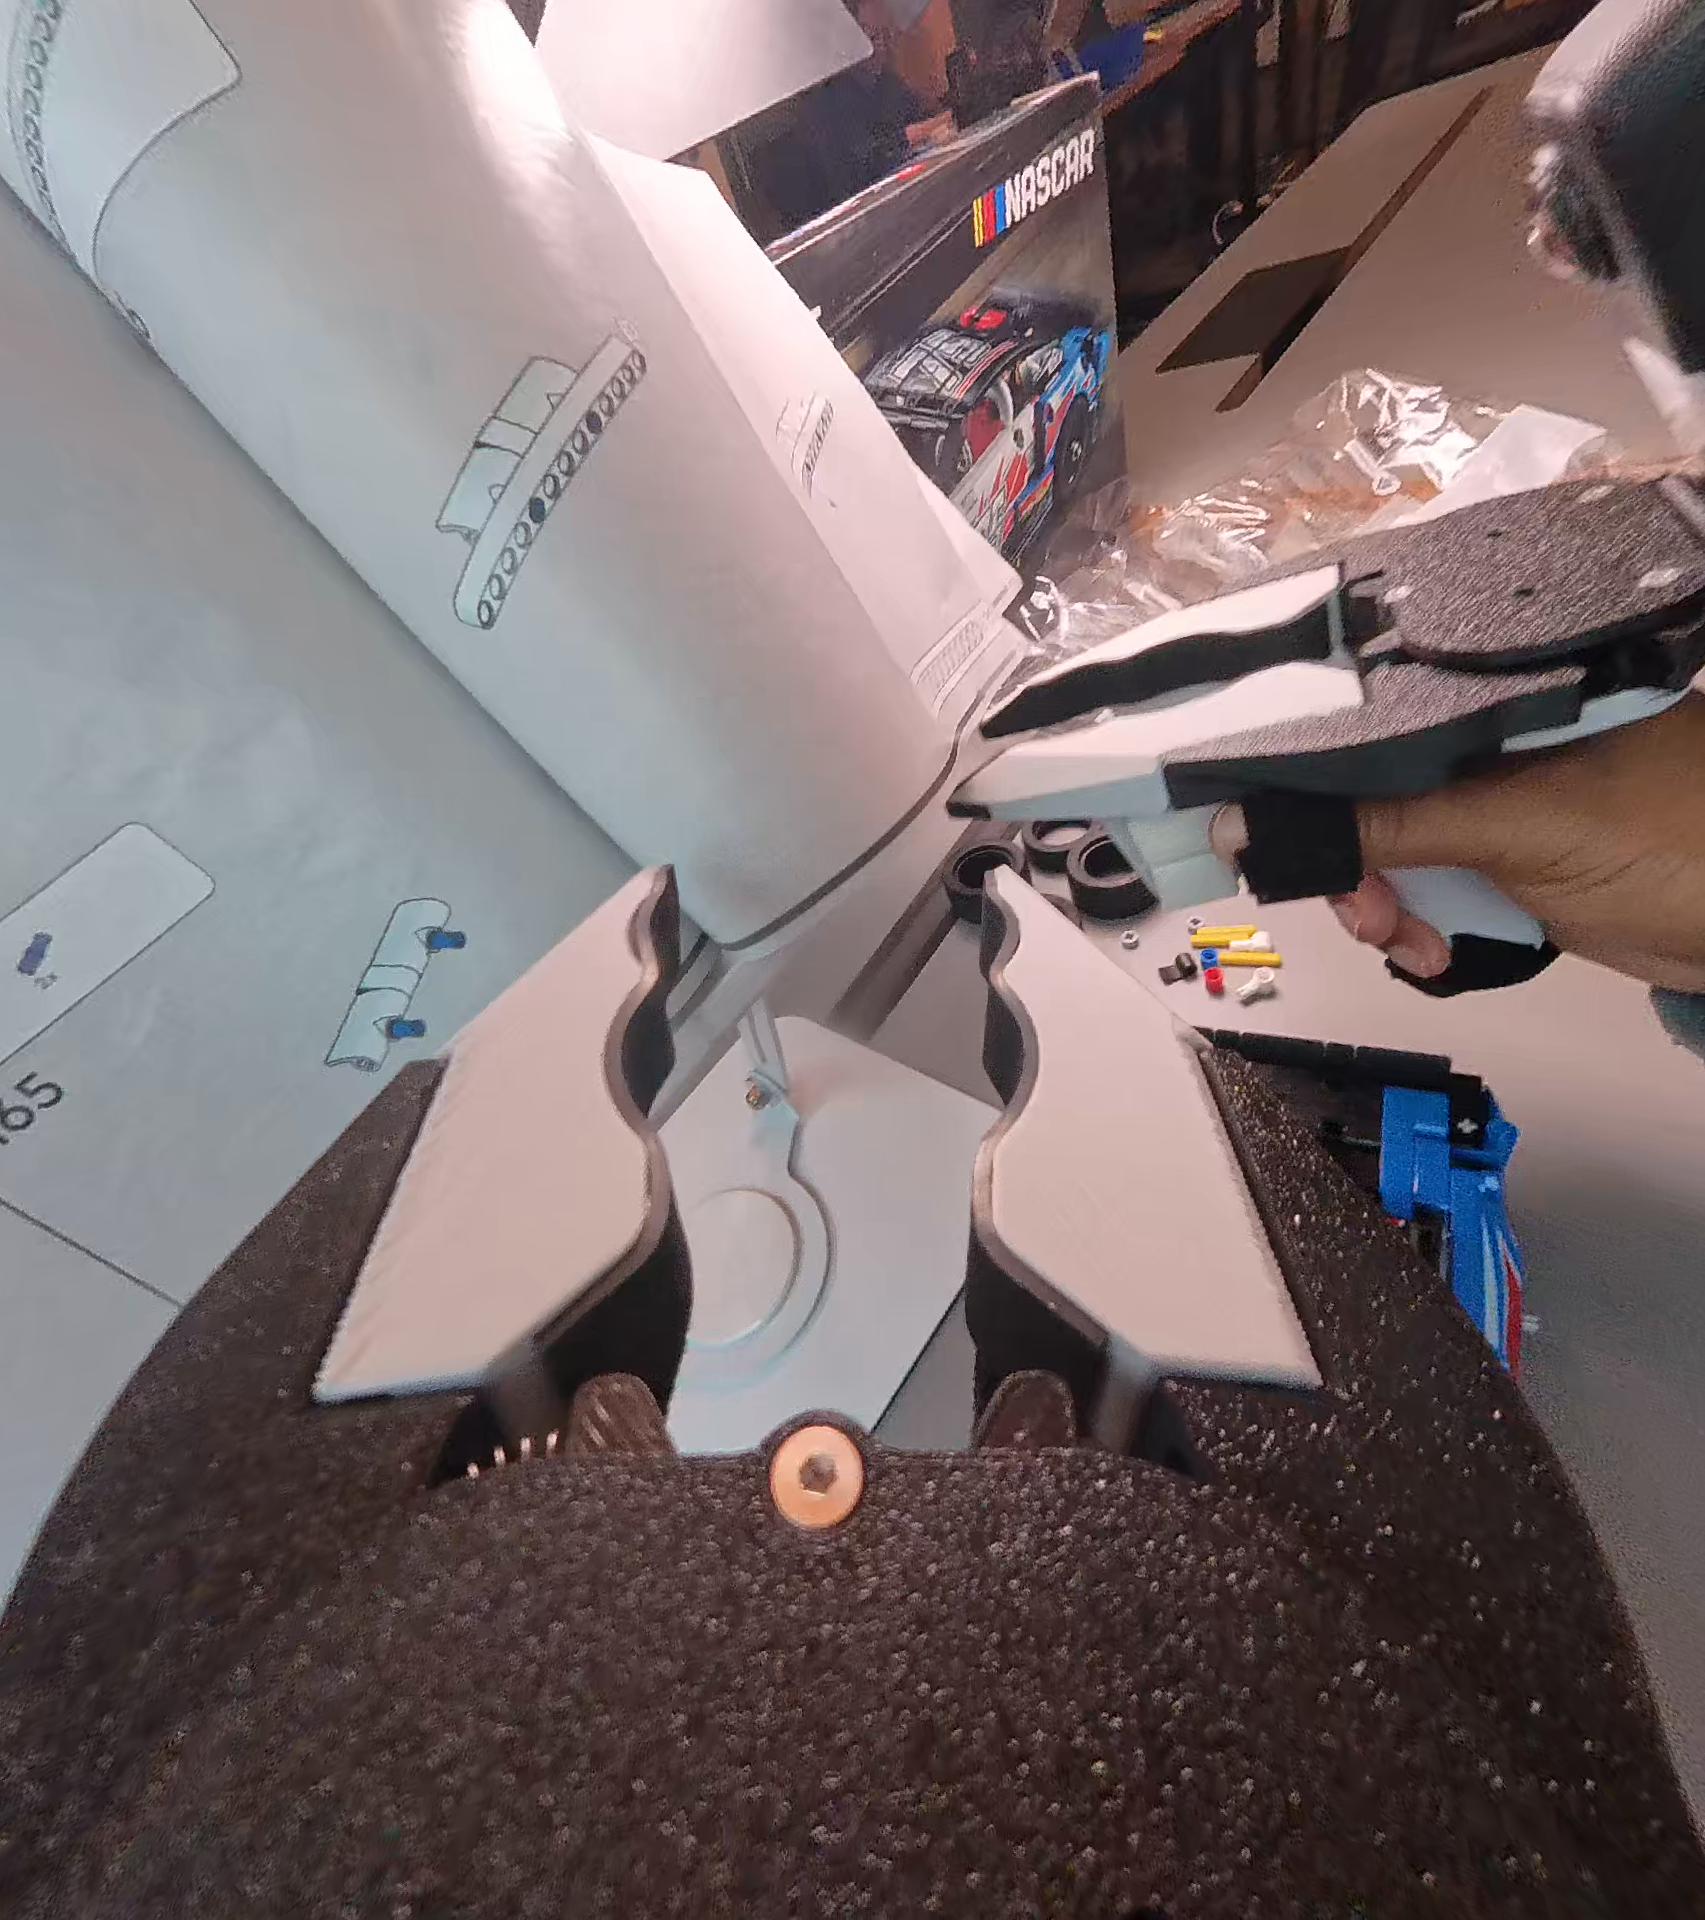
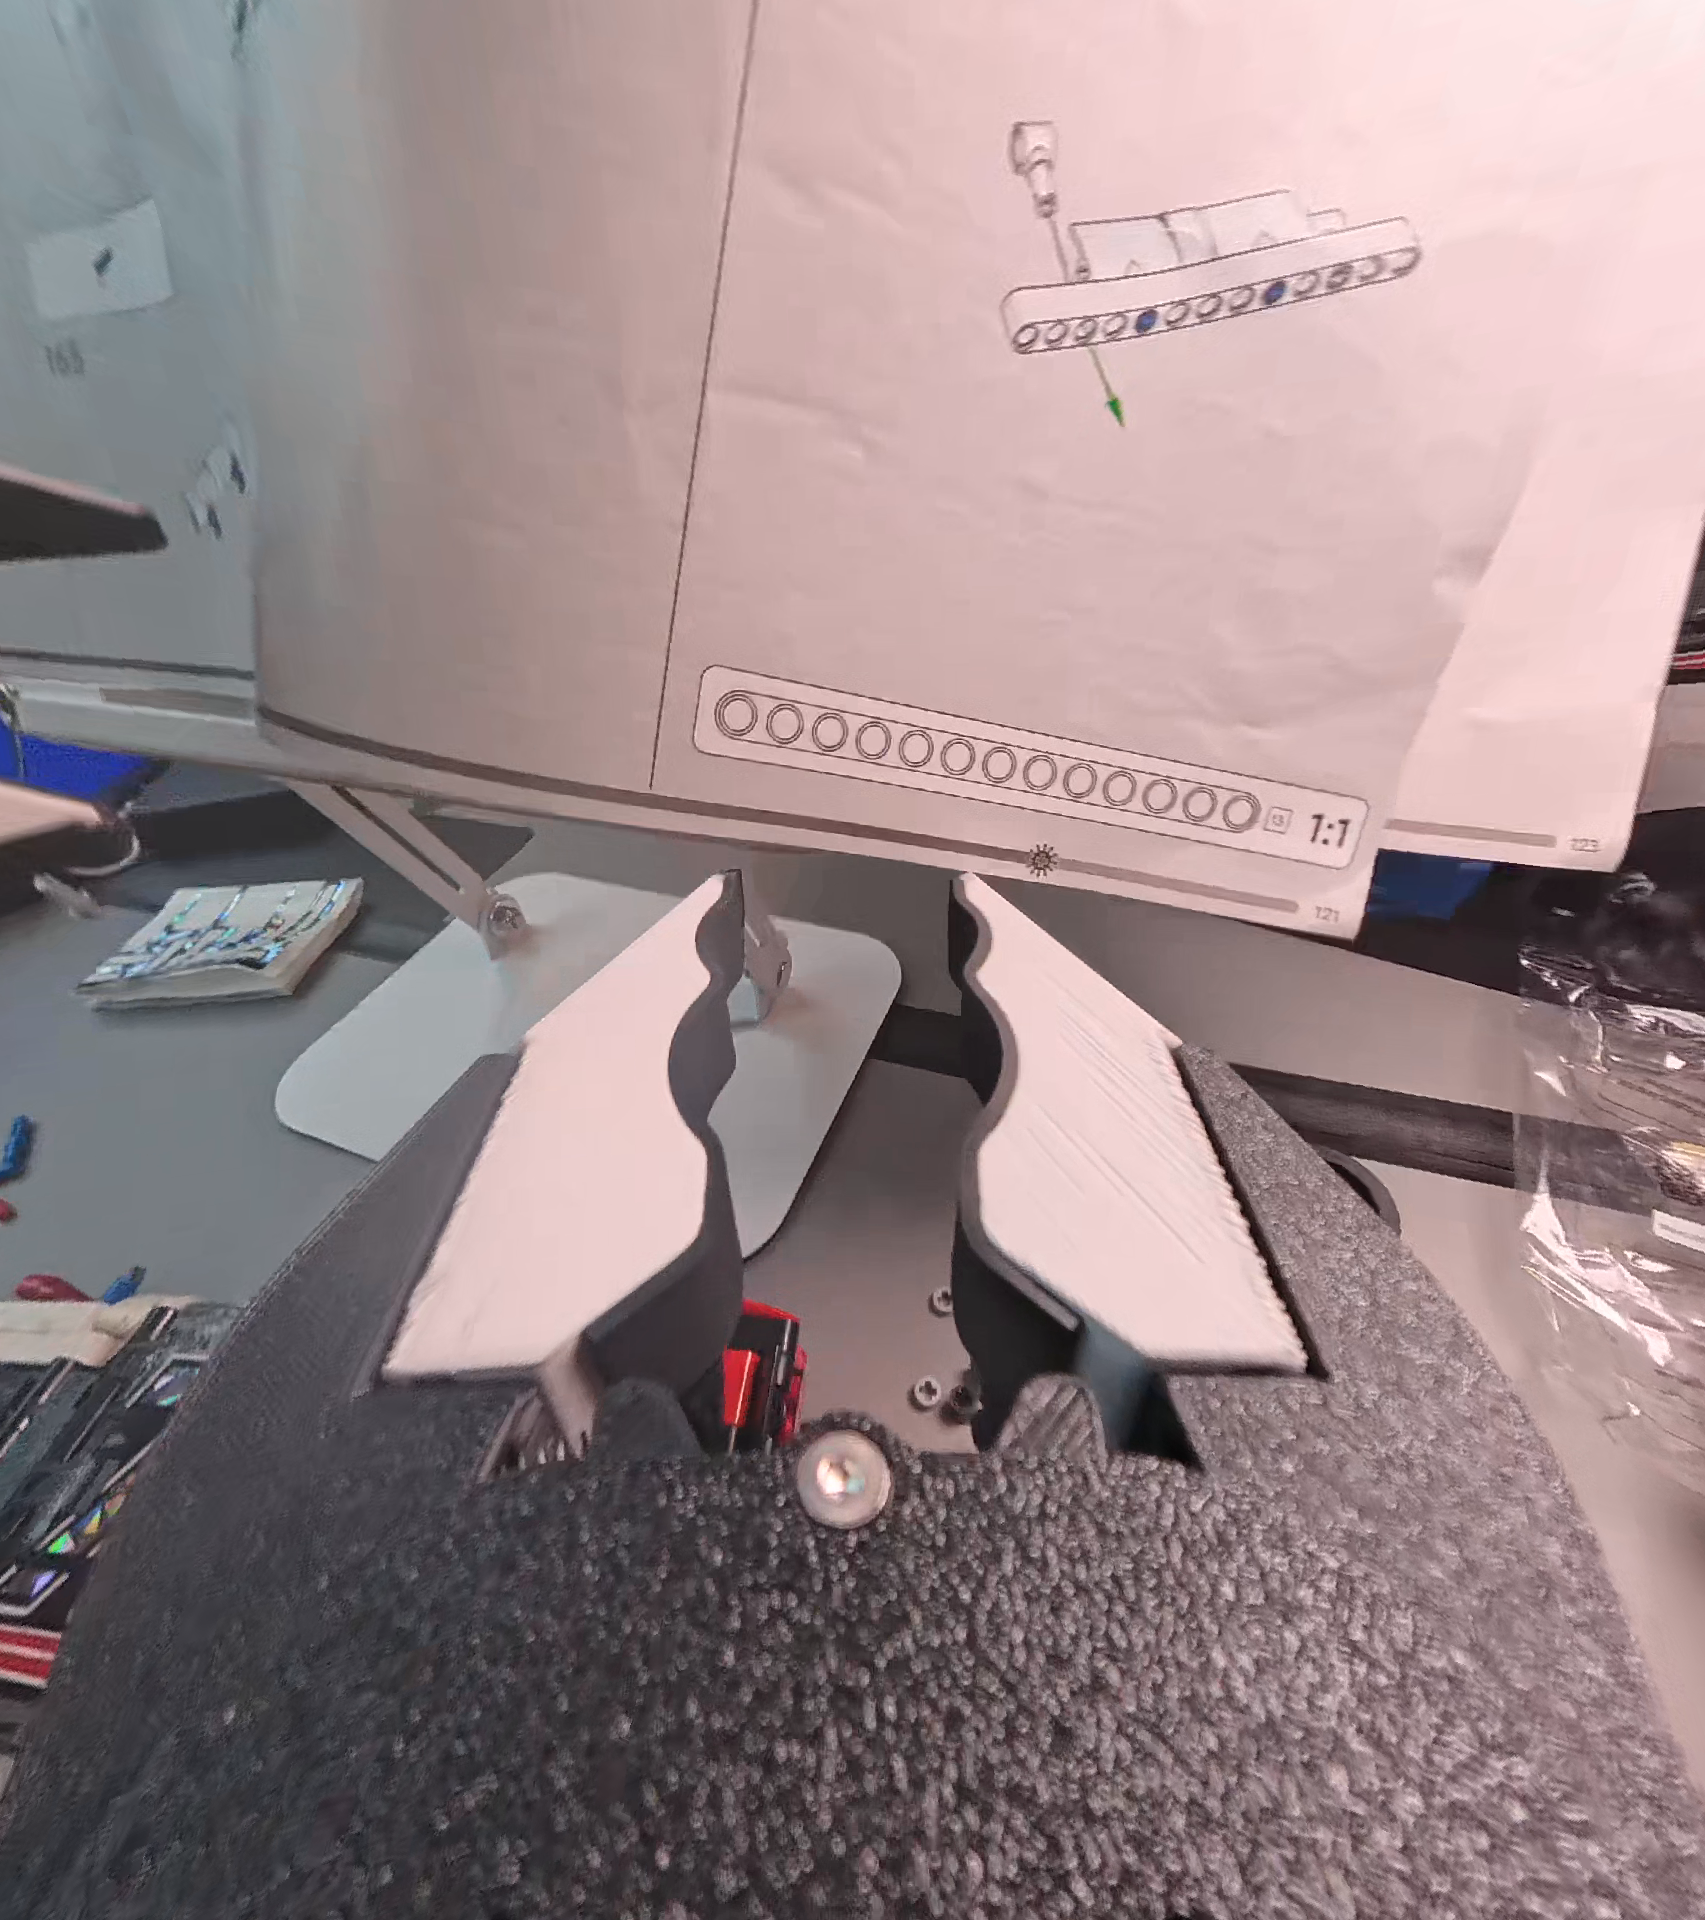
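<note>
The left gripper (image 1: 827, 894) is seen with its fingers apart and empty, just below the lifted pages of an instruction booklet (image 1: 391, 343) propped on a white stand (image 2: 578, 1029). At the right of the left wrist view, the right gripper (image 2: 843, 899) is likewise spread and seems to touch the lower page edge, though contact cannot be confirmed. The raised pages could be creased or torn if pinched at the corner, and the stand could be tipped.
</note>
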The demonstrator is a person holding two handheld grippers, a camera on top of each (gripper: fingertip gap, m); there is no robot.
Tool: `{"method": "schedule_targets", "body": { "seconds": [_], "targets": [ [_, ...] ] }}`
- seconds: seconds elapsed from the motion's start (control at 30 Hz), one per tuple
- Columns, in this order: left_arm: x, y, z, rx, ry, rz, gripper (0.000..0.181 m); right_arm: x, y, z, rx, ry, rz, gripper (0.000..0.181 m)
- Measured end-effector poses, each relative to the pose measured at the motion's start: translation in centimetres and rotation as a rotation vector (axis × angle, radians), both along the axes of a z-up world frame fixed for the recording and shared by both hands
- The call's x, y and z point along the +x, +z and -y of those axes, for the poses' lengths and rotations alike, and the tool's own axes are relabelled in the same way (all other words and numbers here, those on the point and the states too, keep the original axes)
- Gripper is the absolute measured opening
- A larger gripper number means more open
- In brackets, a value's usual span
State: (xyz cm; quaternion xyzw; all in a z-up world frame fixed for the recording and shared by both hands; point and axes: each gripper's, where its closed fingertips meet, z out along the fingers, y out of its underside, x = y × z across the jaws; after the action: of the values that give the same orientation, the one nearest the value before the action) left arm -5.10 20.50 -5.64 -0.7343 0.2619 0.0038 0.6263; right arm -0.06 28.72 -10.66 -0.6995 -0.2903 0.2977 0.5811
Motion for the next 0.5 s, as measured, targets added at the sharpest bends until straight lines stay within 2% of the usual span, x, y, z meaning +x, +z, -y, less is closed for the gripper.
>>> {"method": "schedule_targets", "body": {
  "seconds": [0.17, 0.33, 0.43, 0.5],
  "targets": [
    [-0.9, -0.9, 0.1, 0.034, 0.046, -0.103, 0.06, 2.1, 2.6, 0.0, 0.125, -0.085, -0.127, 0.036],
    [-1.2, -0.6, -1.3, 0.077, 0.129, -0.178, 0.066, 2.1, 6.9, 1.3, 0.232, -0.036, -0.241, 0.036],
    [-0.7, 0.5, -2.2, 0.131, 0.152, -0.183, 0.056, 0.6, 8.6, 1.8, 0.231, 0.017, -0.234, 0.037],
    [-0.4, 1.3, -2.5, 0.144, 0.159, -0.144, 0.053, -0.4, 8.2, 1.3, 0.186, 0.014, -0.165, 0.037]
  ]
}}
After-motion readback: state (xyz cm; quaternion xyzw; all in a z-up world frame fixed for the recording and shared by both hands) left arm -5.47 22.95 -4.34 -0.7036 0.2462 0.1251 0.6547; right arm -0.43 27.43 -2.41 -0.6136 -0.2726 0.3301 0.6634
